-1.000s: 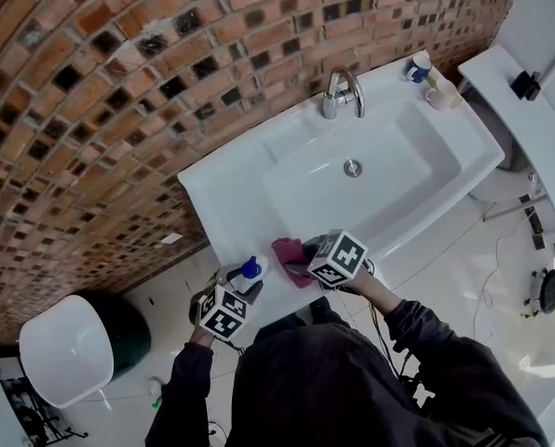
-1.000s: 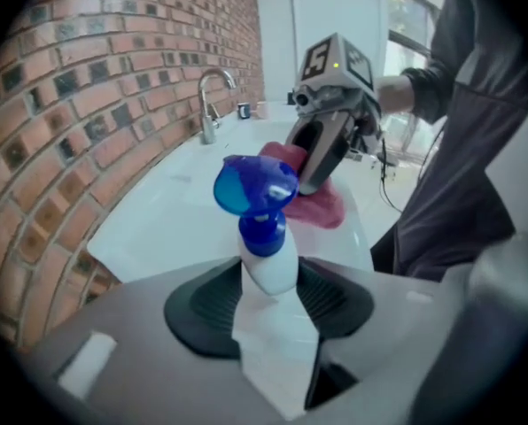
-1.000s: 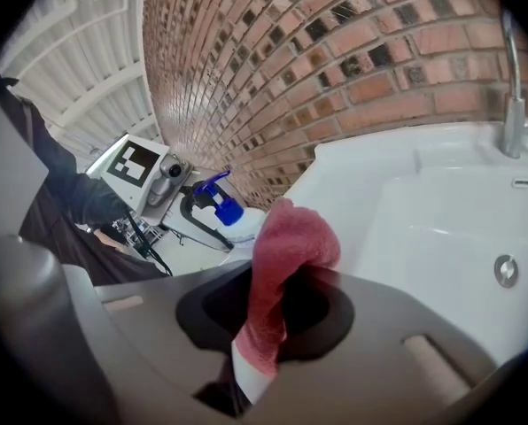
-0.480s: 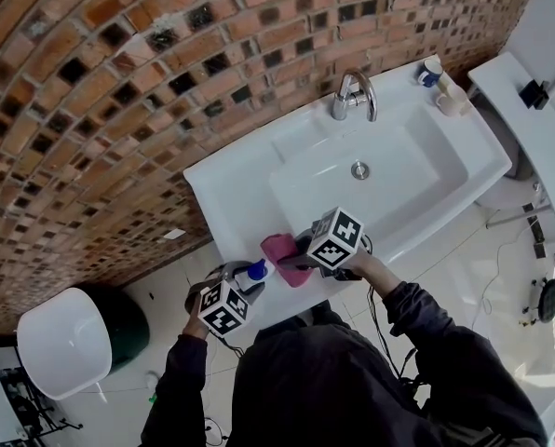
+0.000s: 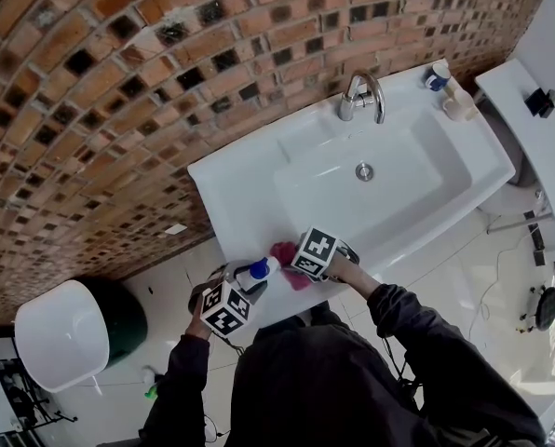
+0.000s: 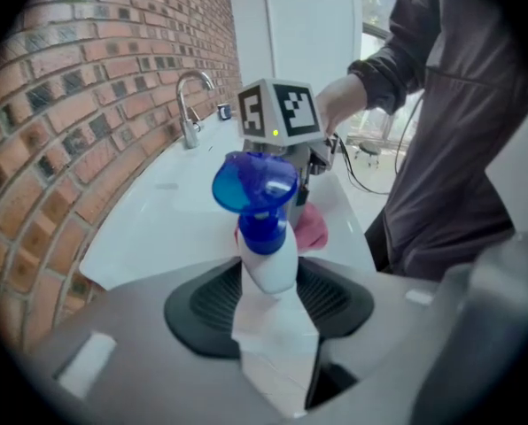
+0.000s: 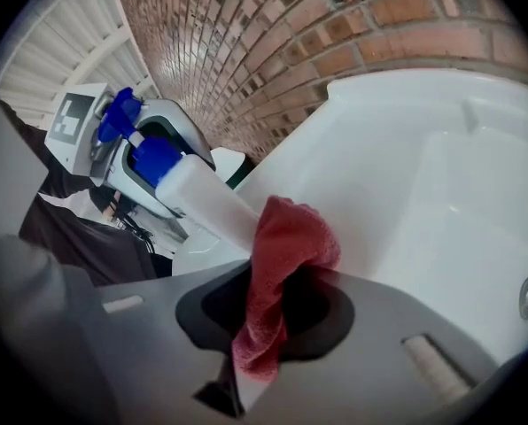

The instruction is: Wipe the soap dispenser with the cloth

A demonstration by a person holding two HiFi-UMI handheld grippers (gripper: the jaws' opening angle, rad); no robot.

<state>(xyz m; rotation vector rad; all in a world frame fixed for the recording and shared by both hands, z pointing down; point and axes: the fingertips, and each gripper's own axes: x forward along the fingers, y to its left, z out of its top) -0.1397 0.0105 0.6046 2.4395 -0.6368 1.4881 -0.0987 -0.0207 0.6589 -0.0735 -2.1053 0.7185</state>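
Currently my left gripper (image 6: pixel 269 283) clamps the soap dispenser (image 6: pixel 266 253), nozzle pointing outward. My right gripper (image 7: pixel 266 312) pinches the cloth (image 7: pixel 286 237), which touches the dispenser's body.

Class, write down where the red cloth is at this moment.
In the right gripper view the red cloth is pinched in the right gripper's jaws, its bunched end against the white blue-capped soap dispenser held by the left gripper.
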